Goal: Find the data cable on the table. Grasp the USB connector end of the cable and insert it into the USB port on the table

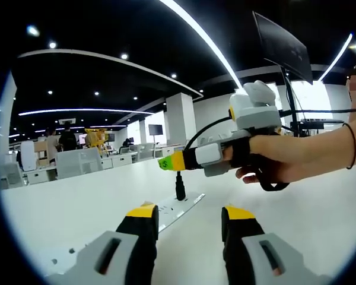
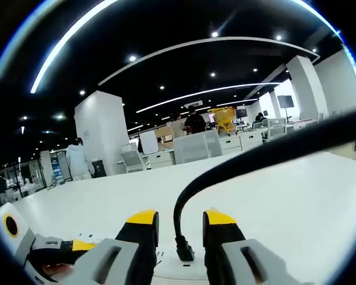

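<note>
Our left gripper [image 1: 190, 212] holds its jaws wide apart on nothing just short of the socket strip [image 1: 193, 200] on the white table [image 1: 77, 202], where the black USB connector [image 2: 184, 249] stands upright in the strip, its cable [image 2: 237, 169] arcing away, between the parted, empty jaws of our right gripper [image 2: 181, 217].

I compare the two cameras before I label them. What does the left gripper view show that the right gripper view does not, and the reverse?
Left gripper view: a hand holding the right gripper seen from the side, and a dark monitor. Right gripper view: the cable arching away from between that gripper's parted jaws. Both: the black plug standing in the white strip on the table.
</note>
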Demonstrator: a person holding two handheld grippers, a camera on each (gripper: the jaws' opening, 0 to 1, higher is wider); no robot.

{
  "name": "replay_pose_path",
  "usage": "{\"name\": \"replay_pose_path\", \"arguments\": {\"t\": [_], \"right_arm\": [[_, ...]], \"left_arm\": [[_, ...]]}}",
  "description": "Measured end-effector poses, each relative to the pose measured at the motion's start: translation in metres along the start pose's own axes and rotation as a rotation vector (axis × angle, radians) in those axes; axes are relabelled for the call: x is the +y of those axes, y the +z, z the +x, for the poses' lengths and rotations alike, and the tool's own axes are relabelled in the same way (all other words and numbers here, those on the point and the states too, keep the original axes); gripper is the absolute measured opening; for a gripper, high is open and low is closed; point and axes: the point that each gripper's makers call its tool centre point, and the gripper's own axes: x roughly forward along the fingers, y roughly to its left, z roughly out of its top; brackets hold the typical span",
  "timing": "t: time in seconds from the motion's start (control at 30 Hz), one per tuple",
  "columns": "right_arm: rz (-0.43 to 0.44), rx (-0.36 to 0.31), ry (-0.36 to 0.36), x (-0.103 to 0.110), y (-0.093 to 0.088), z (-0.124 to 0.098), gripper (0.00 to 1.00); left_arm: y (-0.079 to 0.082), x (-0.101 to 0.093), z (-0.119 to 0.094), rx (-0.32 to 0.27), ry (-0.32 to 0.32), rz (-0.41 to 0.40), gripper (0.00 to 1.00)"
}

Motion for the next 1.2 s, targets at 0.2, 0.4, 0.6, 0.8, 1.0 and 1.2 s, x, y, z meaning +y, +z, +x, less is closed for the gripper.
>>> {"name": "replay_pose_path", "arguments": {"t": [0.2, 0.4, 0.6, 0.8, 1.0, 1.2], "right_arm": [[-0.004, -0.003, -0.003, 0.001, 0.0, -0.004, 0.38], [0.015, -0.007, -0.004, 0.003, 0.0, -0.01, 0.41], [0.021, -0.009, -0.02, 0.003, 0.0, -0.022, 0.42], [0.043, -0.024, -0.04, 0.004, 0.003, -0.037, 0.43], [0.046, -0.033, -0.056, 0.01, 0.005, -0.055, 0.44], [0.048, -0.05, -0.071, 0.017, 0.005, -0.075, 0.44]], "left_arm": [[-0.002, 0.001, 0.0, 0.009, 0.003, 0.002, 0.45], [0.0, 0.003, -0.002, -0.003, 0.012, -0.02, 0.49], [0.003, 0.005, -0.005, -0.018, 0.027, -0.042, 0.53], [0.008, 0.007, -0.014, -0.049, 0.057, -0.093, 0.54], [0.012, 0.004, -0.029, -0.075, 0.081, -0.165, 0.57], [0.033, 0.012, -0.056, -0.224, 0.155, -0.266, 0.6]]}}
